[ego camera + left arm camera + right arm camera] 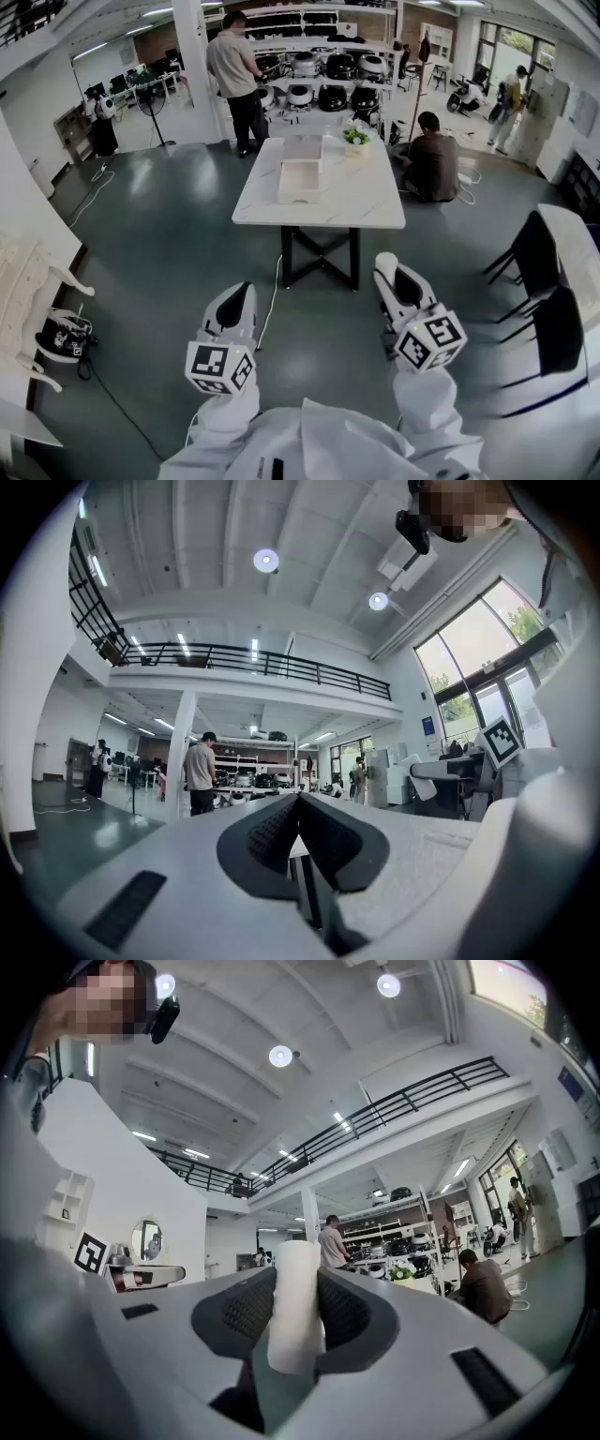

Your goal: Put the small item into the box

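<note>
A white open box (300,180) stands on a white marble-topped table (366,202) several steps ahead of me. My right gripper (392,272) is held at waist height, far short of the table. In the right gripper view its jaws (298,1283) are shut on a small white cylinder (295,1307), which stands upright between the dark pads. My left gripper (234,305) is level with the right one and to its left. Its jaws (298,808) are shut, tips touching, with nothing between them.
A small flower pot (355,141) sits at the table's far end. One person (433,161) sits on the floor right of the table; another (236,75) stands at the shelves behind it. Black chairs (548,281) stand to the right, white furniture (28,309) to the left.
</note>
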The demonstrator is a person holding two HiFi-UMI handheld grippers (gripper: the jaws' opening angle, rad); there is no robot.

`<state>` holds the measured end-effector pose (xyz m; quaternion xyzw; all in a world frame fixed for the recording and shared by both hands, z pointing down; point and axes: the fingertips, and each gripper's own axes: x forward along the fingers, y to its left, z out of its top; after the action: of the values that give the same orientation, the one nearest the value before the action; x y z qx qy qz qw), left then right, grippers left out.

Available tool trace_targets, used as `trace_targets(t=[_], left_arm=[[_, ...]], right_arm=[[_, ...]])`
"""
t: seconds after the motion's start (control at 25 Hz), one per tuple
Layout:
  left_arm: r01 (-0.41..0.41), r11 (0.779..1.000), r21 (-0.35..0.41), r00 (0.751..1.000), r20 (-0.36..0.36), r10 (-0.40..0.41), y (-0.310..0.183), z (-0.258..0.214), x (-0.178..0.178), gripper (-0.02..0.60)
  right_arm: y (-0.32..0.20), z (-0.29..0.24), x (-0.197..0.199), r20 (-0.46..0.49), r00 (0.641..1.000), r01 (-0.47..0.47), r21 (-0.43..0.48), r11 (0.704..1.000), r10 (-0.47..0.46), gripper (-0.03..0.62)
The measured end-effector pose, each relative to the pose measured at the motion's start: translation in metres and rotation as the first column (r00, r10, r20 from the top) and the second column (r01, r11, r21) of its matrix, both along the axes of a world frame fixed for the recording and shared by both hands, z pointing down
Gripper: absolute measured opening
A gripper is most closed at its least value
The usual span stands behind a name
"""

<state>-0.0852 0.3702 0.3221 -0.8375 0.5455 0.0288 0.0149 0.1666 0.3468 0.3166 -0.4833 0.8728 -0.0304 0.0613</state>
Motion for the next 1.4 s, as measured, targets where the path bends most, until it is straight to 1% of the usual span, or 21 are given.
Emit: trace_targets(t=[0.28, 0.6, 0.88, 1.2, 1.4], left_arm=[[0.016, 1.0, -0.013, 1.0, -0.005, -0.016, -0.012, 0.006, 0.004, -0.002], [0.028, 1.0, -0.014, 1.0, -0.014, -0.028, -0.032, 0.013, 0.019, -0.002], [0.047, 0.998, -0.036, 0.999, -0.015, -0.048, -0.05, 0.024, 0.02, -0.002], [0.062, 0.995, -0.076, 0.998, -0.008, -0.063, -0.089, 0.038, 0.014, -0.002], [0.055, 0.995, -0.088, 0.998, -0.014, -0.057, -0.133, 0.048, 0.005, -0.002]], right_arm=[[-0.014, 0.01, 0.012, 0.009, 1.0, -0.011, -0.015, 1.0, 0.011, 0.12], [-0.039, 0.017, 0.034, 0.031, 0.999, -0.01, -0.023, 1.0, 0.011, 0.12], [-0.062, 0.029, 0.034, 0.052, 0.999, 0.013, -0.043, 0.999, -0.011, 0.12], [-0.109, 0.046, 0.028, 0.09, 0.996, 0.033, -0.087, 0.996, -0.025, 0.121], [-0.151, 0.061, 0.023, 0.101, 0.995, 0.02, -0.112, 0.993, -0.008, 0.121]])
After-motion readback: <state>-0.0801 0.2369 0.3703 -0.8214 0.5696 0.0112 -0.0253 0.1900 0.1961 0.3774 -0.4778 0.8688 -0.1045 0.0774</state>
